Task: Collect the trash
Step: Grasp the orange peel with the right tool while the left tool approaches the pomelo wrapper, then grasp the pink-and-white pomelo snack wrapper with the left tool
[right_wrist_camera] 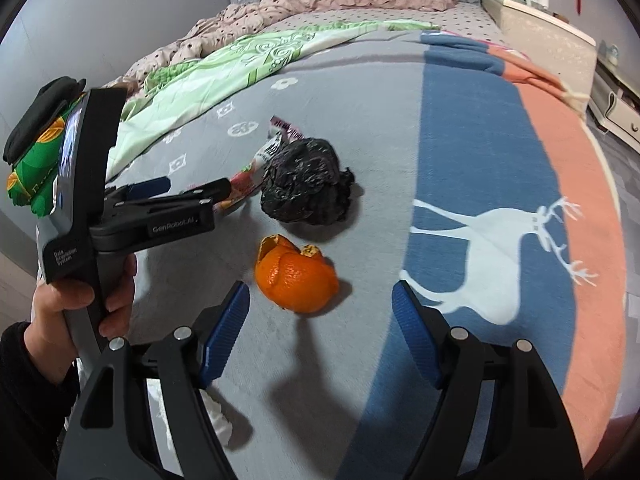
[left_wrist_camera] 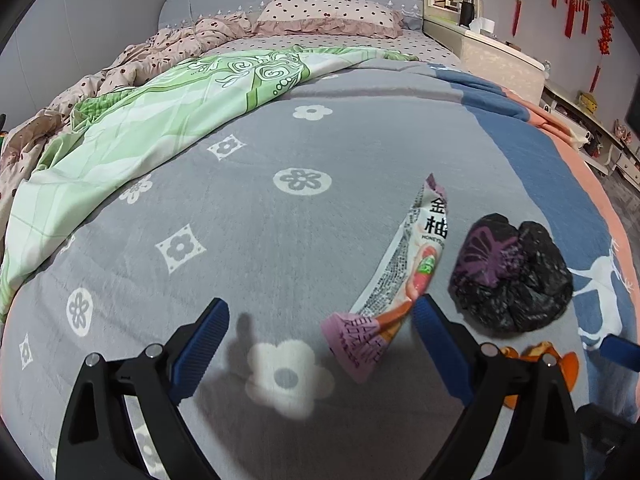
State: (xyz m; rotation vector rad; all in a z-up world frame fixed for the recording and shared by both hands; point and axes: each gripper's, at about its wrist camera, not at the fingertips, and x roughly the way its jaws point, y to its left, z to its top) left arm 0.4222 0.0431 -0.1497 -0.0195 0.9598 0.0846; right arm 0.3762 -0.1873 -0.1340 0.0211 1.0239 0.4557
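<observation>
A long snack wrapper (left_wrist_camera: 412, 264) with purple ends lies on the grey flowered blanket (left_wrist_camera: 280, 216). My left gripper (left_wrist_camera: 320, 320) is open just above the blanket, its right finger at the wrapper's near end; it also shows in the right wrist view (right_wrist_camera: 192, 188). A crumpled black plastic bag (left_wrist_camera: 512, 276) lies right of the wrapper, also seen in the right wrist view (right_wrist_camera: 306, 184). An orange peel (right_wrist_camera: 296, 276) lies in front of the bag. My right gripper (right_wrist_camera: 320, 312) is open and empty, just short of the peel.
A green patterned sheet (left_wrist_camera: 140, 132), a dotted quilt and a pillow (left_wrist_camera: 328, 12) lie at the far side of the bed. A white cabinet (left_wrist_camera: 496, 52) and low shelves stand along the bed's right side. The blanket's blue and pink border (right_wrist_camera: 480, 160) runs right.
</observation>
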